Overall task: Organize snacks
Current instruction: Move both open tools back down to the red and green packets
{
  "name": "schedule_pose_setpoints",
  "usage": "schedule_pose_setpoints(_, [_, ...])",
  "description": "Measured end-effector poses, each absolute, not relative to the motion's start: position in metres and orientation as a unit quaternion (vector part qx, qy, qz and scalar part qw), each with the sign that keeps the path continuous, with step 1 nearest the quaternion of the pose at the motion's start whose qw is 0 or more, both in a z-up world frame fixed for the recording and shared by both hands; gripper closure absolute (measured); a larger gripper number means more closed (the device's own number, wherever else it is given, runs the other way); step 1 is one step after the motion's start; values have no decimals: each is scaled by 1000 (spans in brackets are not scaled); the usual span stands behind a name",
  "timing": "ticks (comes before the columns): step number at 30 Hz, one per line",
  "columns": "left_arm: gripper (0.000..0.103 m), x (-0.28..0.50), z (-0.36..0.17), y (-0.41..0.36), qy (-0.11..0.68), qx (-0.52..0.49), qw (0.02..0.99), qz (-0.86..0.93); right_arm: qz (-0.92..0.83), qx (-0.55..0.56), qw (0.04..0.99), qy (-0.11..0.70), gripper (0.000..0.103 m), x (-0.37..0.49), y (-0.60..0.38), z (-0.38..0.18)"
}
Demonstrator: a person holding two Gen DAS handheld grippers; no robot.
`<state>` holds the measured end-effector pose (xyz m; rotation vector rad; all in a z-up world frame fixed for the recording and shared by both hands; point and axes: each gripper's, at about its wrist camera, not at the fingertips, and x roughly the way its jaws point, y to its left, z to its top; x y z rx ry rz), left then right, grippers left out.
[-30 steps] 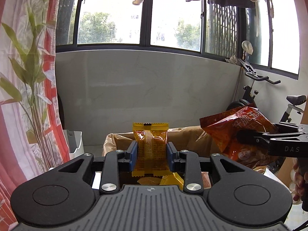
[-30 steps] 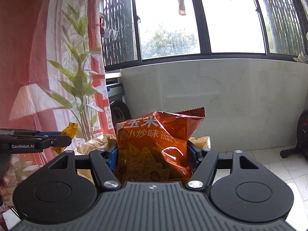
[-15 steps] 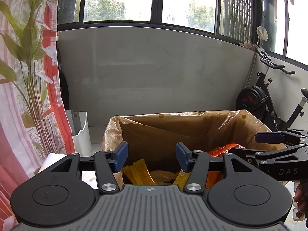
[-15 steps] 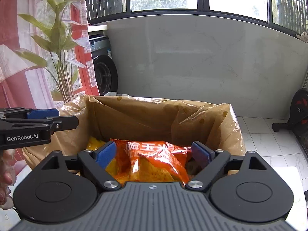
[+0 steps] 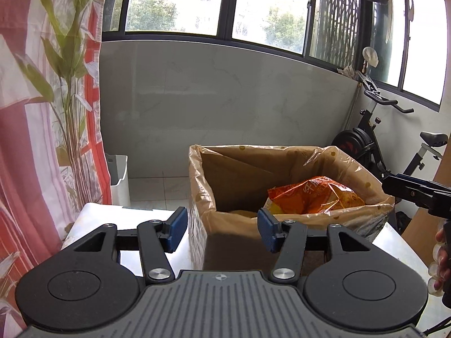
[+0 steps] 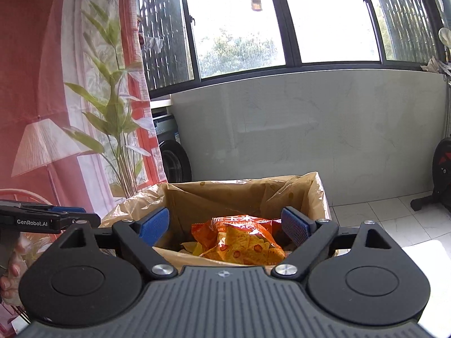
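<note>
Both grippers have drawn back from the lined cardboard box (image 5: 282,225) since half a second ago, so its near wall now fills more of each view. With its blue pads spread wide and holding nothing, the left gripper (image 5: 222,229) sits in front of the box's near left corner, while the right gripper (image 6: 225,224), jaws equally wide and empty, hovers over the near rim. Inside the box, toward its right side, lies the orange corn chip bag (image 6: 239,238), with yellow wrappers (image 6: 193,248) showing beside it.
</note>
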<state>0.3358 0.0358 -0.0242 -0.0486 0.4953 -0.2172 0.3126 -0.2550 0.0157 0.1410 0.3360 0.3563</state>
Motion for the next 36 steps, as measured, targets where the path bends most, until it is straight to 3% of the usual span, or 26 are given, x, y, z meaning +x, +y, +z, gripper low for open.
schedule_pose_setpoints(8, [46, 310, -63, 66, 281, -29, 955, -96, 164, 105, 964, 180, 14, 260, -242, -29])
schedule_pose_setpoints(18, [46, 300, -118, 80, 323, -35, 942, -91, 222, 67, 910, 343, 15, 266, -188, -109])
schedule_pose_setpoints(23, [46, 292, -139, 91, 341, -55, 935, -80, 281, -35, 873, 397, 23, 269, -150, -137])
schedule_pose_setpoints(28, [46, 286, -155, 99, 355, -71, 929, -71, 307, -149, 854, 392, 25, 263, -134, -153])
schedule_pose_setpoints(36, [46, 283, -159, 98, 360, -77, 927, -71, 341, -184, 839, 382, 28, 273, -118, -161])
